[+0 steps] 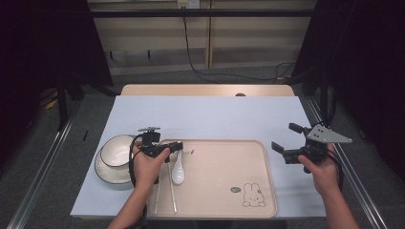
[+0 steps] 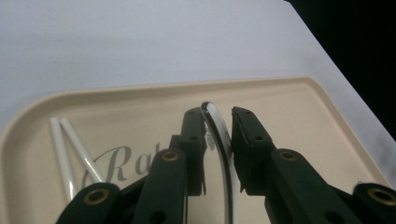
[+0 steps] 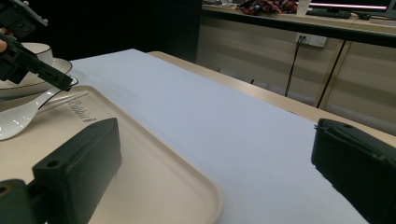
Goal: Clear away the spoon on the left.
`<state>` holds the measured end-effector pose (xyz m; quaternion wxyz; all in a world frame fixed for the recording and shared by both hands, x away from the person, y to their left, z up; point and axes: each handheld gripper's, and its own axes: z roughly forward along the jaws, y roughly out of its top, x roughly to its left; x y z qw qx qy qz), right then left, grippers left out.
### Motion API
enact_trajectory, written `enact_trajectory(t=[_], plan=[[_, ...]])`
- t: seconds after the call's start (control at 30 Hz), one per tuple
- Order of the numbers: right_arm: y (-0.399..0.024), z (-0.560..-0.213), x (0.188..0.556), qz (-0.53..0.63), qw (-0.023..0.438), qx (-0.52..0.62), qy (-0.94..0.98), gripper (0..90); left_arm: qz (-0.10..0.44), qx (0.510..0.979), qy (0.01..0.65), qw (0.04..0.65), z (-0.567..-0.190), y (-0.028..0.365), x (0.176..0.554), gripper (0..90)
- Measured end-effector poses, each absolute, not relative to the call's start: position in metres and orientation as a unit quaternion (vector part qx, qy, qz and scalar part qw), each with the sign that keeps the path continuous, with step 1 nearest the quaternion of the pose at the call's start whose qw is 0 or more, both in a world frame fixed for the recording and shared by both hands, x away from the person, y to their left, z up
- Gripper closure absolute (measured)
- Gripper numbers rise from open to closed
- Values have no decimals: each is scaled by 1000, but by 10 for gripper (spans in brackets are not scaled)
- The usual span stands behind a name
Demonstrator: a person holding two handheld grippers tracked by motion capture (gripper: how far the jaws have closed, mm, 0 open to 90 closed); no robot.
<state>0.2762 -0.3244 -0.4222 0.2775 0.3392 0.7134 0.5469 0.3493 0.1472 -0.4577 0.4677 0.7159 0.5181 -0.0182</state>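
Note:
A white spoon point(image 1: 178, 171) lies with its scoop on the beige tray point(image 1: 224, 167), its handle rising toward my left gripper point(image 1: 180, 146). In the left gripper view the jaws of this gripper point(image 2: 218, 114) stand on either side of the spoon handle point(image 2: 225, 158), shut on it. The right gripper view shows the spoon's scoop point(image 3: 16, 122) resting on the tray point(image 3: 154, 154) under the left gripper point(image 3: 65, 81). My right gripper point(image 1: 282, 137) hovers open off the tray's right edge, with nothing between its jaws point(image 3: 215, 140).
Two white chopsticks point(image 1: 171, 191) lie on the tray's left side, beside the spoon. A white bowl point(image 1: 116, 150) on a plate point(image 1: 102, 169) stands left of the tray. A rabbit drawing point(image 1: 253, 195) marks the tray's near right corner. The light blue tabletop point(image 1: 205, 114) stretches behind.

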Motion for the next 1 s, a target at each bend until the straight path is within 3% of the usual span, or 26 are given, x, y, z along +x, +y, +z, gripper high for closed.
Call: enact_trajectory(t=[0.53,0.8,1.0], plan=[[-324,-422,276,548,279,338,713,10,14,727,516,453,-460,142,354,673],[-323,-422,276,549,282,339,710,11,49,726,508,461,-444,146,354,495],[-325,-421,275,549,286,341,708,10,81,734,498,454,-428,151,353,281]])
